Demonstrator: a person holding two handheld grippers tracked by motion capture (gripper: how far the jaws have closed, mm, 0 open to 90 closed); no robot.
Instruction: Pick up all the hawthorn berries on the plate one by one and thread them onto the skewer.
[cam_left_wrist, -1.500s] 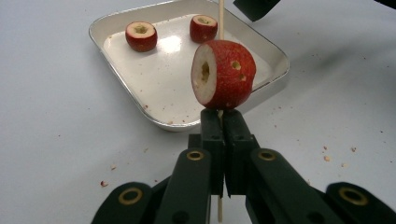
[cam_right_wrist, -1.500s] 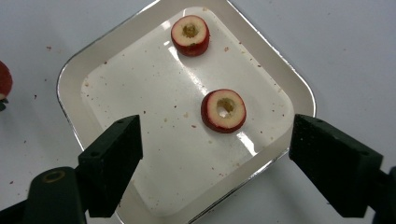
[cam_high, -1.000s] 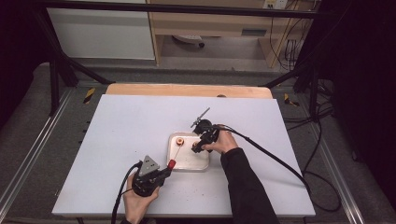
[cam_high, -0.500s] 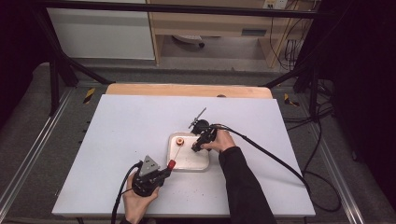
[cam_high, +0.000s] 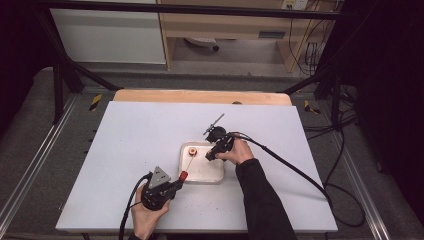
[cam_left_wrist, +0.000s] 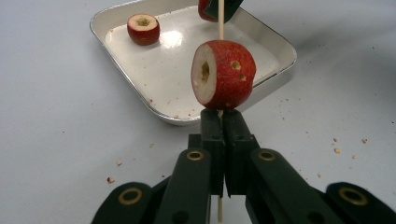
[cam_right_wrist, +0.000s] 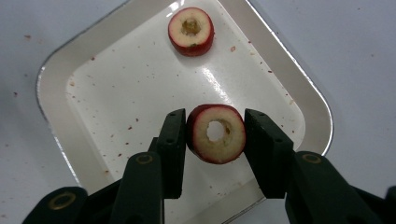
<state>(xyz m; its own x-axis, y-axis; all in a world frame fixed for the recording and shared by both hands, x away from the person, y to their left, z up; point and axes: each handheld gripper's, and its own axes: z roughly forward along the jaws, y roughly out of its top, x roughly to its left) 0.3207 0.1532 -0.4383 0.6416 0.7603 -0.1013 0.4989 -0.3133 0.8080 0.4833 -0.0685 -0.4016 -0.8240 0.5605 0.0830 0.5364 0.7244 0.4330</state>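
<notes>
My left gripper (cam_left_wrist: 223, 114) (cam_high: 172, 186) is shut on a thin wooden skewer (cam_left_wrist: 220, 28) near the table's front. A red cored fruit piece (cam_left_wrist: 229, 74) (cam_high: 183, 175) is threaded on the skewer just above the jaws. A white square tray (cam_right_wrist: 130, 84) (cam_high: 207, 171) (cam_left_wrist: 154, 60) lies mid-table. Over its right part my right gripper (cam_right_wrist: 215, 133) (cam_high: 211, 156) has just been closing, and both pads now touch a second cored red fruit ring (cam_right_wrist: 229, 145) between them. A third fruit piece (cam_right_wrist: 190, 30) (cam_left_wrist: 143, 28) (cam_high: 191, 150) lies loose in the tray's far corner.
The white tabletop (cam_high: 140, 140) carries red crumbs around the tray. A wooden strip (cam_high: 200, 96) runs along the far edge. The right gripper's cable (cam_high: 295, 167) trails off to the right, and the left one's cable (cam_high: 131, 210) hangs over the front edge.
The right gripper has edged slightly down and left over the tray. The left gripper and its skewer have stayed put.
</notes>
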